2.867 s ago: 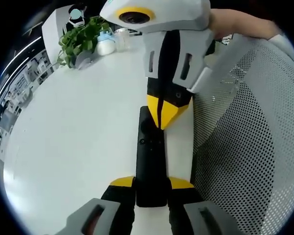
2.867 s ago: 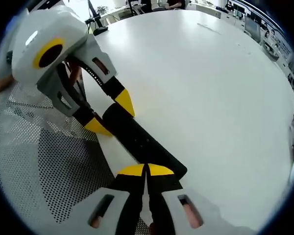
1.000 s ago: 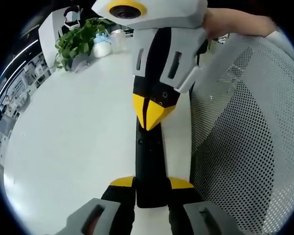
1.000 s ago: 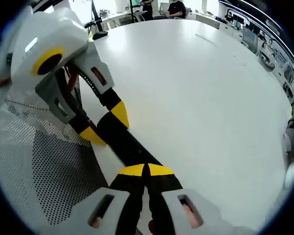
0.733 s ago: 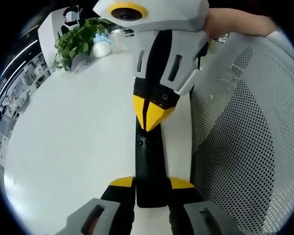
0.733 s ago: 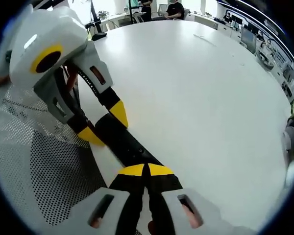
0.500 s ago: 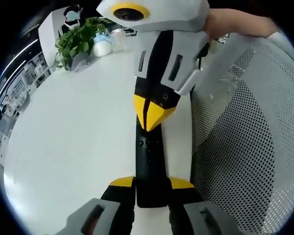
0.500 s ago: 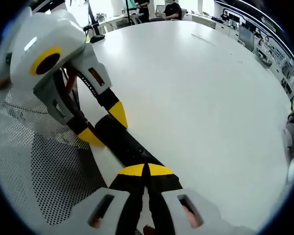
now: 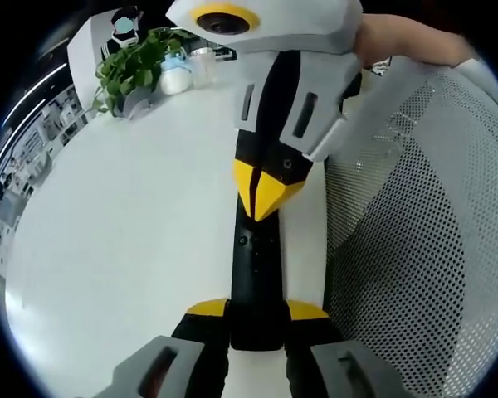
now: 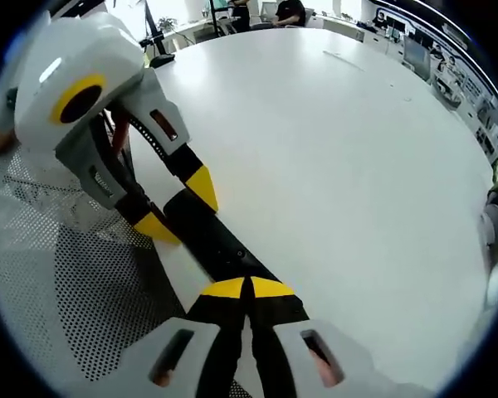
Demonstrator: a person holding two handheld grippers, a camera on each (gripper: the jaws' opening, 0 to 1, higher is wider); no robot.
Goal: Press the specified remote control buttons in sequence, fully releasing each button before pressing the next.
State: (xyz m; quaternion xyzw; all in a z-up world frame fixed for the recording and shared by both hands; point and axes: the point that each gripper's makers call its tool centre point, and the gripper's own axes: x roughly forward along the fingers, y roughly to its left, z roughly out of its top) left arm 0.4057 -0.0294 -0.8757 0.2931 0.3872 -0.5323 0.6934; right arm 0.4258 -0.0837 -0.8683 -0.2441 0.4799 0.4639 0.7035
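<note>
A long black remote (image 9: pixel 256 278) lies along the edge of the white table (image 9: pixel 108 224). My left gripper (image 9: pixel 257 309) is shut on its near end, one yellow tip on each side. My right gripper (image 9: pixel 266 195) comes down from the top of the left gripper view, shut, with its yellow tips over the remote's far button face. I cannot tell whether they touch it. In the right gripper view, my right gripper (image 10: pixel 249 288) stands shut over the remote (image 10: pixel 220 240), and my left gripper (image 10: pixel 178 207) clamps the other end from the upper left.
A grey mesh chair back (image 9: pixel 398 249) stands close against the table edge beside the remote (image 10: pixel 75 290). A potted plant (image 9: pixel 133 66) and a small white bottle (image 9: pixel 176 76) sit at the table's far side. A hand (image 9: pixel 398 46) holds the right gripper. Open tabletop (image 10: pixel 340 166) spreads away.
Since 2.9 s ago the right gripper's shut tips have slid a little along the remote toward the left gripper, then edged slightly right. The left gripper's hold is unchanged.
</note>
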